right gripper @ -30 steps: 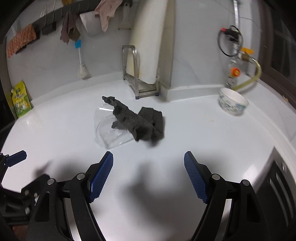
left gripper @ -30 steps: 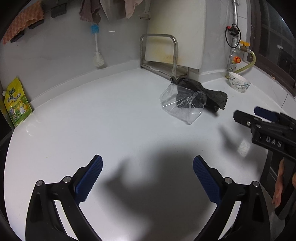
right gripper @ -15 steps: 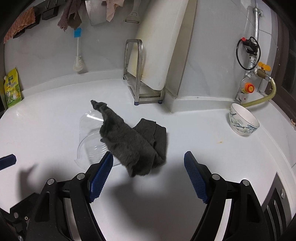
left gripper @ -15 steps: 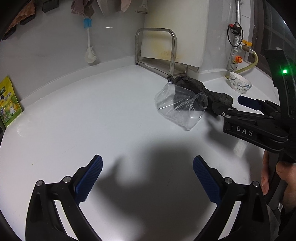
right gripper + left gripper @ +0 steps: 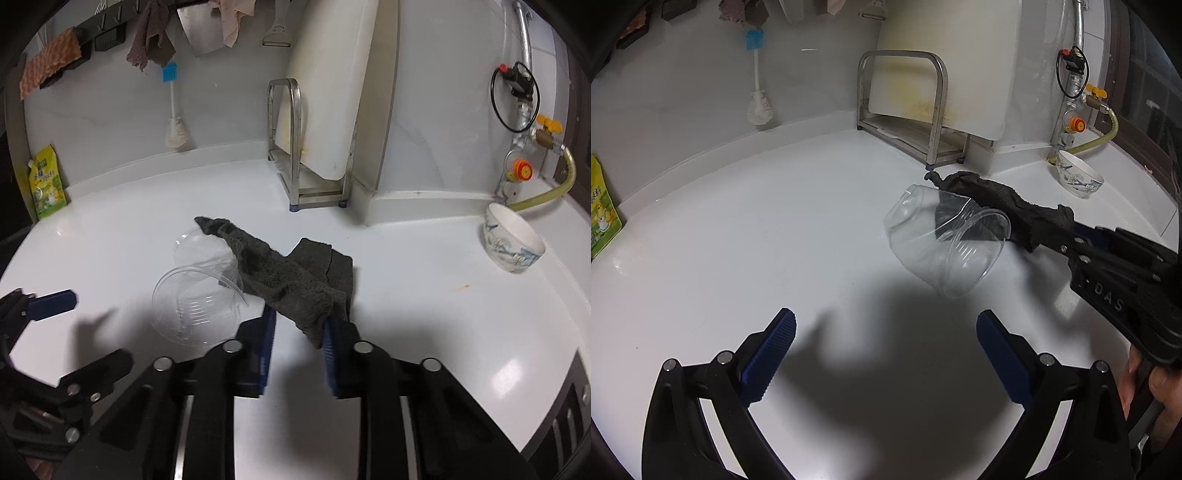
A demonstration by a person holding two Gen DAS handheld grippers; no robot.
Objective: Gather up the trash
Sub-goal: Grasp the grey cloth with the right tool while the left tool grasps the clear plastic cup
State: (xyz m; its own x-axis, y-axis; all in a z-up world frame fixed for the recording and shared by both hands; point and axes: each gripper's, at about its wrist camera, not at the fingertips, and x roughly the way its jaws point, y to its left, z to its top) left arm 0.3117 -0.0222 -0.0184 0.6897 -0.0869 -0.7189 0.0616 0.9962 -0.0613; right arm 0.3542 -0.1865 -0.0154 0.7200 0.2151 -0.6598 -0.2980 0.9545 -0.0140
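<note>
Now closed in from wide apart: right hand-held gripper (image 5: pixel 298 325), blue pads clamped on the near end of the dark grey cloth (image 5: pixel 280 277), previously untouched. Left hand-held gripper (image 5: pixel 884 339) unchanged, pads spread wide above the white counter (image 5: pixel 738 236), short of the cup. "DAS" readable on the right tool's body. Cloth stretched lengthwise, far tip draped over the clear plastic cup (image 5: pixel 945 243); cup on its side, mouth toward the grippers.
</note>
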